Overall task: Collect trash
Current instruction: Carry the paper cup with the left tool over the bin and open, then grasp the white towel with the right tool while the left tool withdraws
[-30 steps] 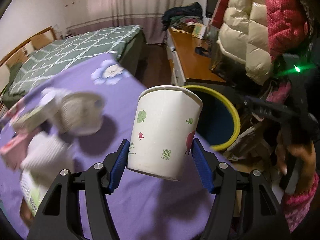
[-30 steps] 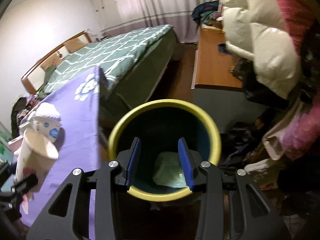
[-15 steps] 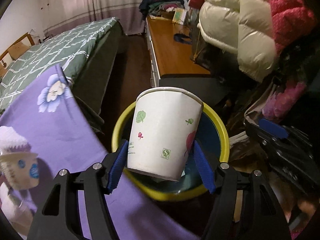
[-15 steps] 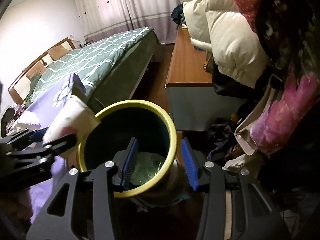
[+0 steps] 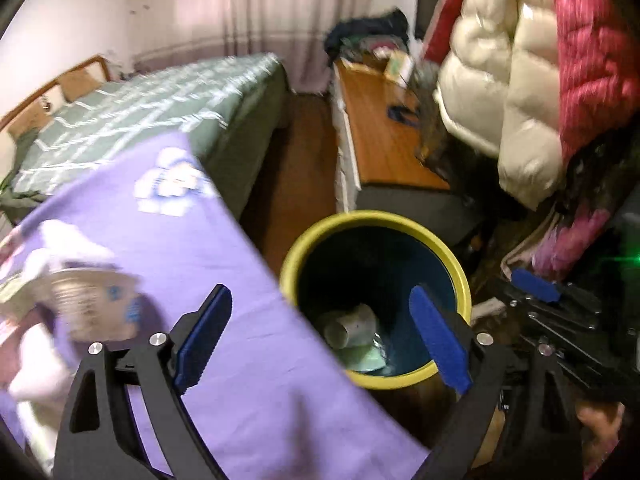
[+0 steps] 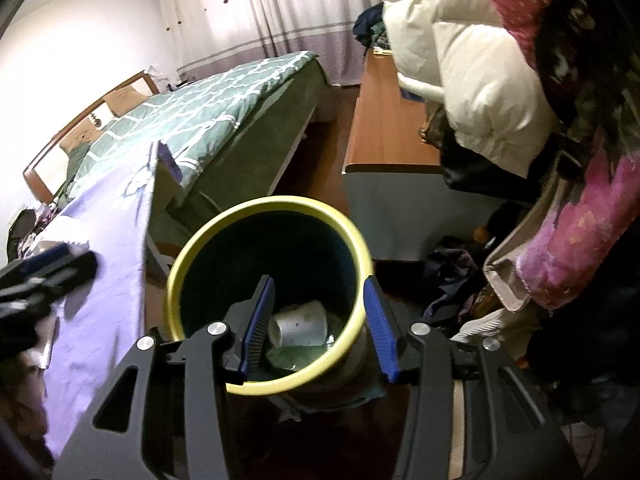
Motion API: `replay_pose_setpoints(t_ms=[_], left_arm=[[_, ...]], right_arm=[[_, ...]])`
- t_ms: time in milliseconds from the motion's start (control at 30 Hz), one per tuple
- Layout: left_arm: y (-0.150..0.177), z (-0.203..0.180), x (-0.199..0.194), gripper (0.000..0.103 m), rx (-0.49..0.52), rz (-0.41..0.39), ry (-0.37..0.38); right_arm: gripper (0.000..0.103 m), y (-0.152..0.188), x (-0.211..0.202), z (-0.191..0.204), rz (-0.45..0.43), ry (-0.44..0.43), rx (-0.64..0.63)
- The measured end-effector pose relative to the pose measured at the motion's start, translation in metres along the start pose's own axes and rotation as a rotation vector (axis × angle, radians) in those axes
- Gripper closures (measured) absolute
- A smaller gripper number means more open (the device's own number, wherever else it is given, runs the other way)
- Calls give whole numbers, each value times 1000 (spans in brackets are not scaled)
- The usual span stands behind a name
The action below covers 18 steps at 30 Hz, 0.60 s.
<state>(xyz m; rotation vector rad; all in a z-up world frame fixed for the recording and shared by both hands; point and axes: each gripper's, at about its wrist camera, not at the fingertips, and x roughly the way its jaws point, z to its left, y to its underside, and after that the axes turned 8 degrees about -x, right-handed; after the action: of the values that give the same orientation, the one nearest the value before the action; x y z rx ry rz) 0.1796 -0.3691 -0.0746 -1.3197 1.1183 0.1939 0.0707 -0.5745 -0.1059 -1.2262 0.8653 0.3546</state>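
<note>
Inside the yellow-rimmed bin [image 6: 264,388], dark blue within: a white paper cup [image 6: 300,324] on its side atop pale green trash [image 5: 362,358]. Right gripper [image 6: 316,324] clamped on the bin's near wall. Left gripper [image 5: 320,336] jaws wide apart, empty, over the purple tablecloth [image 5: 224,264] edge. Blurred cups [image 5: 92,304] on the cloth.

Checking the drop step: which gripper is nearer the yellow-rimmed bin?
Right. The right gripper straddles the near rim of the bin; the left gripper, open and empty, is over the purple table's edge beside it.
</note>
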Motion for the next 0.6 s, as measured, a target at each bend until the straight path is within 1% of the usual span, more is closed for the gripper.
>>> replay_pose_setpoints(t_ms=[100, 233, 300, 400, 433, 500, 600], left_arm=[[5, 30, -40, 9, -46, -81, -48], [16, 71, -83, 7, -91, -152, -131], [25, 94, -104, 7, -124, -183, -178], [41, 137, -138, 6, -189, -230, -277], [44, 147, -144, 5, -203, -238, -301], [55, 176, -160, 5, -247, -255, -374], [68, 209, -175, 5, -303, -268, -433]], right_arm=[[55, -1, -1, 16, -1, -20, -30], [55, -4, -2, 44, 1, -63, -75], [55, -4, 0, 64, 3, -85, -109], [55, -8, 1, 91, 7, -122, -153], [55, -9, 0, 104, 7, -136, -175], [55, -11, -2, 131, 6, -164, -218], [55, -16, -5, 168, 0, -216, -266]])
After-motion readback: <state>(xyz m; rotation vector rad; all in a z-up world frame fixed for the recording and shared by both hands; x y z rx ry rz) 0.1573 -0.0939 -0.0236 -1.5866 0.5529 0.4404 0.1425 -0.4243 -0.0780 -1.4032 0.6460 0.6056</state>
